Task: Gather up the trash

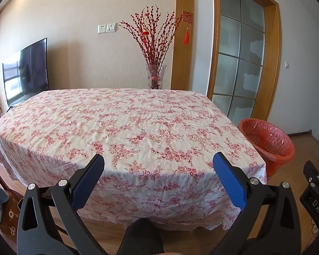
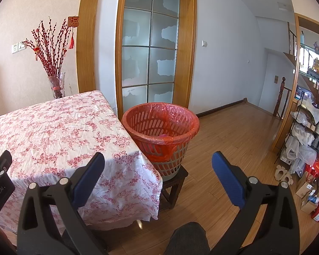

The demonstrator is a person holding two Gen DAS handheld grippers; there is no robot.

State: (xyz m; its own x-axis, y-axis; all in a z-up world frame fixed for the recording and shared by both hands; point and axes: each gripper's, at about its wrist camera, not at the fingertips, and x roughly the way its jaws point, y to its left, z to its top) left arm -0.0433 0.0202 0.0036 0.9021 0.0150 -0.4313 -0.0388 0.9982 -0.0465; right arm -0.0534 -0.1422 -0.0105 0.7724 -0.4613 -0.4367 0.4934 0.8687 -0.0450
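Right now both grippers hang in front of the table with nothing between their blue pads. The left gripper has its fingers spread wide apart above the near edge of the floral tablecloth, which drapes over the table and shows only creases and pink blossoms on top. The right gripper is likewise wide apart, one finger over the table's near corner, the other over the wooden floor. Between them, further off, stands the wastebasket, a slotted plastic bin lined with a red plastic bag, sitting on a low dark wooden stool just beside the table's right edge. Something small and pink lies inside it; I cannot tell what. Behind the table a glass vase of red branches stands against the wall.
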